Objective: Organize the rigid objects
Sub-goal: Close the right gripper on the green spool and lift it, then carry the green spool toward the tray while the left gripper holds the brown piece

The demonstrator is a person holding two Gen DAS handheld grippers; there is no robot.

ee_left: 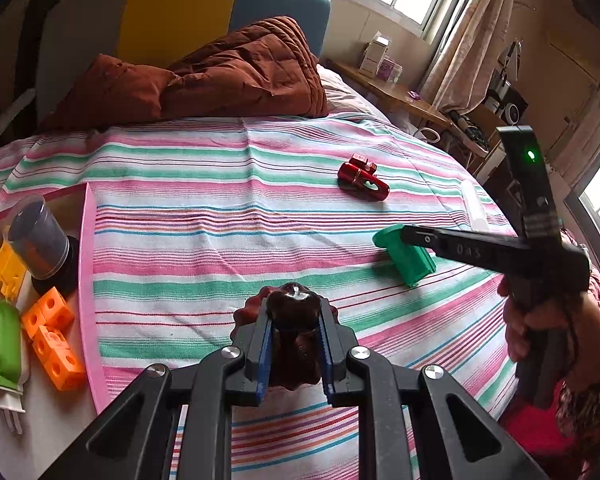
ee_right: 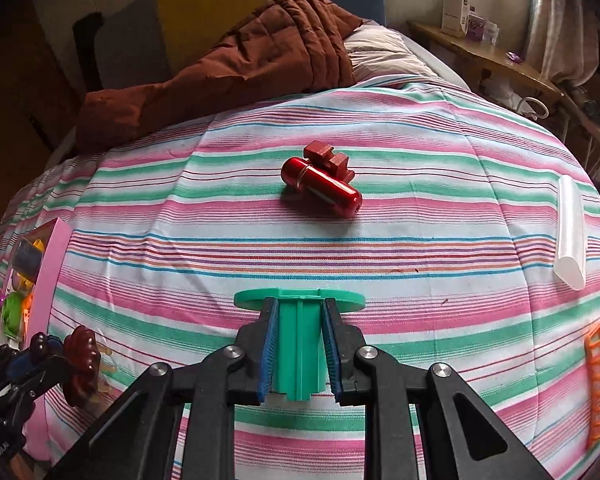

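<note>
Left claw [ee_left: 294, 344] squeezing dark brown toy [ee_left: 290, 304] above striped bed [ee_left: 220, 208]. Right claw [ee_right: 298, 344] pinching green spool [ee_right: 300, 320]. Pink tray [ee_left: 88, 264] far left. Thin grip on spool; could slip, drop, roll off bed.

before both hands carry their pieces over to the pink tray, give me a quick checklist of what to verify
1. Left gripper shut on the dark brown piece: ok.
2. Right gripper shut on the green piece: ok.
3. Free room in the pink tray beside the orange blocks: cannot tell, only part of it shows.
4. Red capsule lies clear of both grippers: ok.
5. White tube still out on the striped sheet: not ok, unsorted.
</note>
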